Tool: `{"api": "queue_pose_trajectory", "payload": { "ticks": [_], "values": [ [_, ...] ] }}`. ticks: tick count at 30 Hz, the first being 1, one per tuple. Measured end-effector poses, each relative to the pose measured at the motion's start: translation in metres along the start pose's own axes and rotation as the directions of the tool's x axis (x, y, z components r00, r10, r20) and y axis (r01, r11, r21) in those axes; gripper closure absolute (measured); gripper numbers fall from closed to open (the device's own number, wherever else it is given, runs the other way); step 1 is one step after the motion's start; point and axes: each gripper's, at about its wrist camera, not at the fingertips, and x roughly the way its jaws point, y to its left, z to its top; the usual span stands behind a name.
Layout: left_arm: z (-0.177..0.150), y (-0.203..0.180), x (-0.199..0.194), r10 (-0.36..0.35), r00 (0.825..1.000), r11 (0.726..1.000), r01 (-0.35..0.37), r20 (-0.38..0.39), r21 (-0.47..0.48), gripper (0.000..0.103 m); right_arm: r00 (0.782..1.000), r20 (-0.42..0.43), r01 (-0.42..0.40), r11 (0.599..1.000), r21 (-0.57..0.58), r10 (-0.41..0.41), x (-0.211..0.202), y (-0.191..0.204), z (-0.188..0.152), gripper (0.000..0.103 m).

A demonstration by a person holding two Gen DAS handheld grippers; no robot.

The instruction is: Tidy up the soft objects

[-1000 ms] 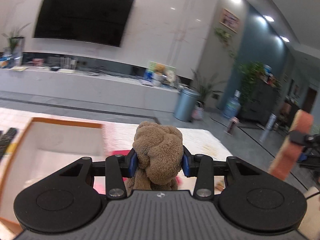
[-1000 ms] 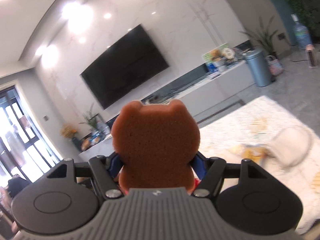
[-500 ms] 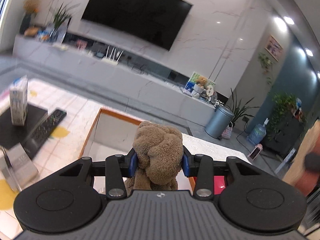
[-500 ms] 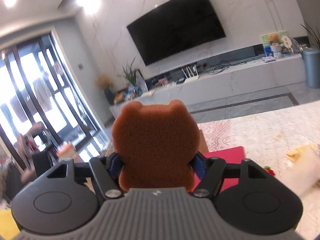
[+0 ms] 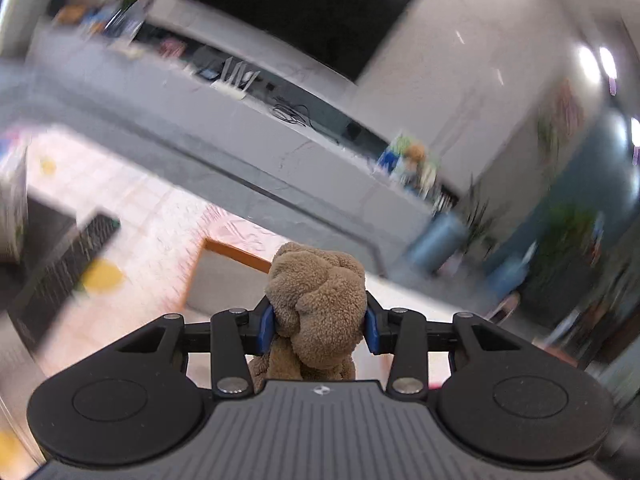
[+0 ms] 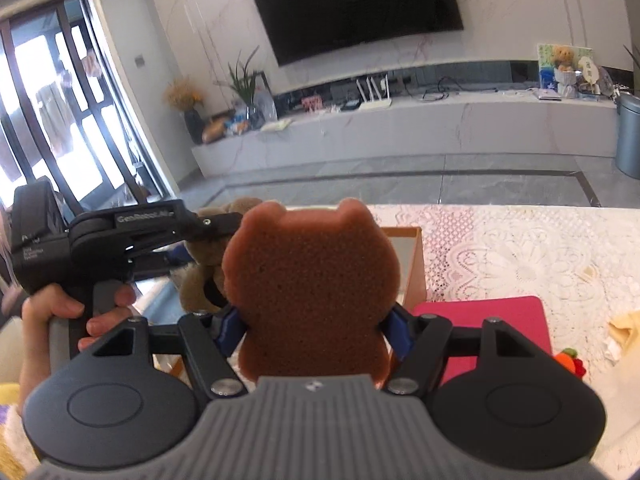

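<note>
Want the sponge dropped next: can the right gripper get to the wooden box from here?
Probably yes: the right gripper, shut on the bear sponge, faces the box; only the left gripper with its plush crowds the box's left.

Left gripper [image 6: 208, 248] and plush bear [image 6: 200, 280] crowd the wooden box [image 6: 414, 268].

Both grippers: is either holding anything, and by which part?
Left gripper clamps a fuzzy tan plush bear around its head. Right gripper clamps a flat brown bear-shaped sponge at its narrow waist.
</note>
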Motion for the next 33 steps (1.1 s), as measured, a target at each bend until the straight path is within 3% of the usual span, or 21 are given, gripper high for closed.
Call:
{"api": "queue_pose_trajectory", "payload": {
  "ticks": [2,4,7,15,19,22,24,28,31,33],
  "values": [
    [-0.006,-0.005,0.012,0.071,0.996,0.995,-0.067,-0.054,0.076,0.055,0.998,-0.041,0.035,0.998,-0.054,-0.037,0.018,0.003,0.003,0.034],
    [-0.012,-0.005,0.022,0.107,0.986,0.991,-0.096,-0.126,0.091,0.055,0.996,-0.064,0.054,0.993,-0.101,-0.06,0.033,0.002,0.004,0.034],
    [-0.016,-0.006,0.022,0.128,0.982,0.987,-0.113,-0.142,0.112,0.055,0.995,-0.088,0.043,0.993,-0.108,-0.053,0.048,-0.001,0.006,0.035],
    [-0.019,0.008,0.031,0.146,0.969,0.989,-0.136,-0.2,0.062,0.053,0.994,-0.109,0.019,0.993,-0.119,-0.032,0.067,0.007,0.005,0.035],
    [-0.017,0.018,0.036,0.198,0.957,0.979,-0.202,-0.21,0.004,0.05,0.993,-0.115,0.015,0.993,-0.117,-0.028,0.069,0.01,0.003,0.035],
    [-0.018,0.019,0.029,0.174,0.968,0.983,-0.182,-0.18,-0.027,0.034,0.994,-0.107,0.014,0.994,-0.109,-0.026,0.067,0.008,0.0,0.035],
    [-0.019,0.014,0.022,0.183,0.976,0.983,-0.185,-0.12,-0.006,0.017,0.994,-0.111,0.016,0.996,-0.091,-0.027,0.067,0.004,-0.001,0.035],
    [-0.021,-0.006,0.011,0.197,0.979,0.975,-0.19,-0.051,0.119,0.015,0.992,-0.117,0.036,0.997,-0.068,-0.043,0.068,-0.001,-0.002,0.035],
    [-0.023,-0.022,0.002,0.182,0.983,0.953,-0.171,-0.022,0.251,0.014,0.992,-0.119,0.04,0.997,-0.061,-0.047,0.07,-0.002,-0.002,0.035],
    [-0.02,-0.027,-0.008,0.208,0.978,0.947,-0.208,0.028,0.246,0.014,0.991,-0.125,0.046,0.997,-0.061,-0.054,0.072,-0.001,-0.002,0.035]
  ]
}}
